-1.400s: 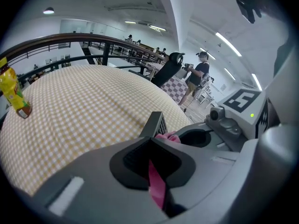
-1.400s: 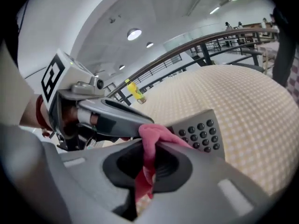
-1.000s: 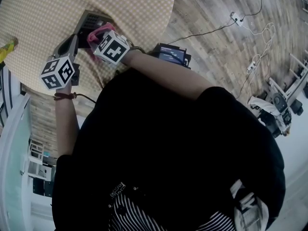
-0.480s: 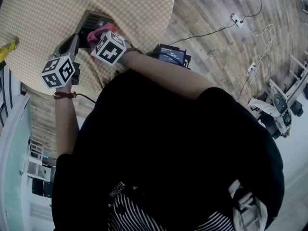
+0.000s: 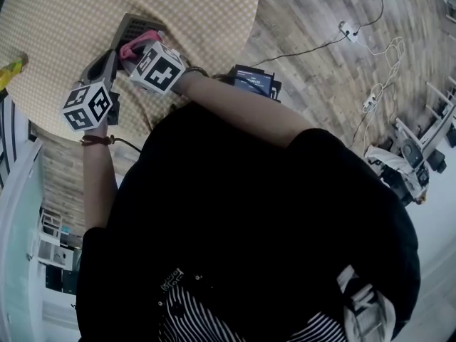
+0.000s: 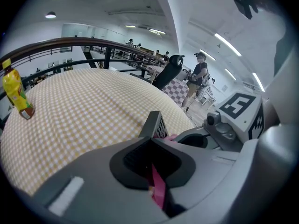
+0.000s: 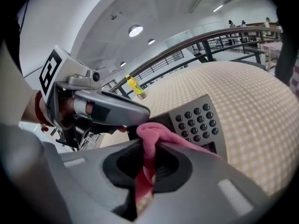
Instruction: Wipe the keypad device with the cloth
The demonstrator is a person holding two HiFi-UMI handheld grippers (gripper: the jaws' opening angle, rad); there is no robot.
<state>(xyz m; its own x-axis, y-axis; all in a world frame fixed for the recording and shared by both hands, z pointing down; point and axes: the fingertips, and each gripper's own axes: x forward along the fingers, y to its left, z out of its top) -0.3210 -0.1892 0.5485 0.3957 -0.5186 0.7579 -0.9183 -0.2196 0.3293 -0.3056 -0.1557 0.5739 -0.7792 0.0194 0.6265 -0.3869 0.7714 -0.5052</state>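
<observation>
A grey keypad device (image 5: pixel 139 26) with dark round keys (image 7: pixel 201 120) lies near the edge of the round checkered table (image 5: pixel 199 20). My right gripper (image 5: pixel 137 53) is shut on a pink cloth (image 7: pixel 149 132), which is bunched between its jaws and pressed on the device's lower left part. My left gripper (image 5: pixel 112 55) is shut on the device's near corner, its grey finger (image 7: pixel 112 108) reaching in from the left. In the left gripper view the device (image 6: pixel 156 122) shows edge-on beyond the closed jaws of the left gripper (image 6: pixel 152 146), with a bit of the cloth (image 6: pixel 170 136) beside it.
A yellow bottle (image 6: pixel 16 94) stands at the table's far edge, also in the head view (image 5: pixel 11 70). On the wooden floor sit a black box (image 5: pixel 253 80) and white cables (image 5: pixel 356 30). A railing (image 7: pixel 210 38) runs behind the table. A person (image 6: pixel 198 78) stands far off.
My right gripper has slid the pink cloth a little leftward across the device. The left gripper and the device have stayed put.
</observation>
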